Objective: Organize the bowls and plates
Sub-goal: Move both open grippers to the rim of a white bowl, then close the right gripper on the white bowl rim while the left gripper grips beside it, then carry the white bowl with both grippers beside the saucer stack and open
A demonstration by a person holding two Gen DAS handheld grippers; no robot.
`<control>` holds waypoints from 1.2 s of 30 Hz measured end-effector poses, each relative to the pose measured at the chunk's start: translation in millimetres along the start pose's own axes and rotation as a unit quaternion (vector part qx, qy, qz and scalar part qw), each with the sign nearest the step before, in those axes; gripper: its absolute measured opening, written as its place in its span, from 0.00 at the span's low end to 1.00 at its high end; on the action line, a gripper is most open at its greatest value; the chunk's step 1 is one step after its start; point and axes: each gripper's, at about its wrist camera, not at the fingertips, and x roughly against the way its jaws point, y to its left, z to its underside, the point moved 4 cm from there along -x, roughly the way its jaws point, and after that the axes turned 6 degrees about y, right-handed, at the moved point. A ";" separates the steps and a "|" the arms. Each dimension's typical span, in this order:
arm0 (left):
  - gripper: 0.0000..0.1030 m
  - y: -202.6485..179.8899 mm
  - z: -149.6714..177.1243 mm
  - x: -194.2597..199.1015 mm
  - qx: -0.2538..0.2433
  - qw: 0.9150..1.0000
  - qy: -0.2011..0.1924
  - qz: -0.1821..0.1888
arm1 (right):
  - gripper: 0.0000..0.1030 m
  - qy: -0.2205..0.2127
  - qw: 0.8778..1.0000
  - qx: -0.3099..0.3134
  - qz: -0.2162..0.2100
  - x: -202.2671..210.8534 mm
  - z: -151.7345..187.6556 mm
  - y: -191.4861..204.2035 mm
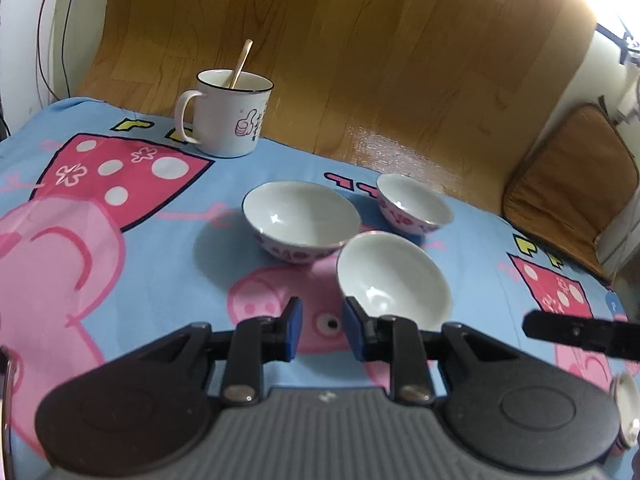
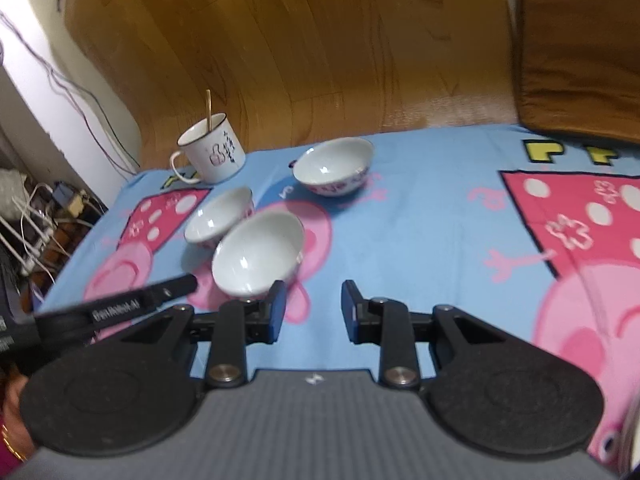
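Left wrist: three bowls [image 1: 302,222] near tablecloth edge [image 1: 360,164].

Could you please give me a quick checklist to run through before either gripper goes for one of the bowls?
1. Left gripper empty, jaws apart: ok.
2. Right gripper empty, jaws apart: ok.
3. Nearest white ceramic bowl resting flat: not ok, it looks tilted.
4. Two other white patterned bowls upright and empty: ok.
5. White enamel mug with its wooden stick clear of the bowls: ok.
6. Plates in sight: not ok; at most a round white rim at the picture's edge, cannot tell.
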 end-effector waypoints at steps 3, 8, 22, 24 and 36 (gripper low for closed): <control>0.22 -2.3 -7.8 -12.8 0.000 1.000 0.007 -0.004 | 0.32 0.005 1.000 0.001 0.006 -13.2 -18.1 4.4; 0.23 -5.7 -12.9 -27.1 0.009 1.000 0.017 0.003 | 0.32 0.024 1.000 0.007 0.017 -39.1 -35.9 6.9; 0.11 -12.7 0.8 -40.5 0.011 0.999 0.038 0.027 | 0.08 0.067 0.998 0.011 0.010 -77.3 -21.4 6.9; 0.11 -19.9 6.6 -35.2 0.005 0.999 0.039 0.036 | 0.08 0.064 0.998 0.013 0.014 -69.3 -16.3 4.5; 0.11 -77.2 54.8 1.5 -0.045 0.994 0.055 0.086 | 0.09 0.040 0.999 -0.004 0.030 3.6 29.0 -22.0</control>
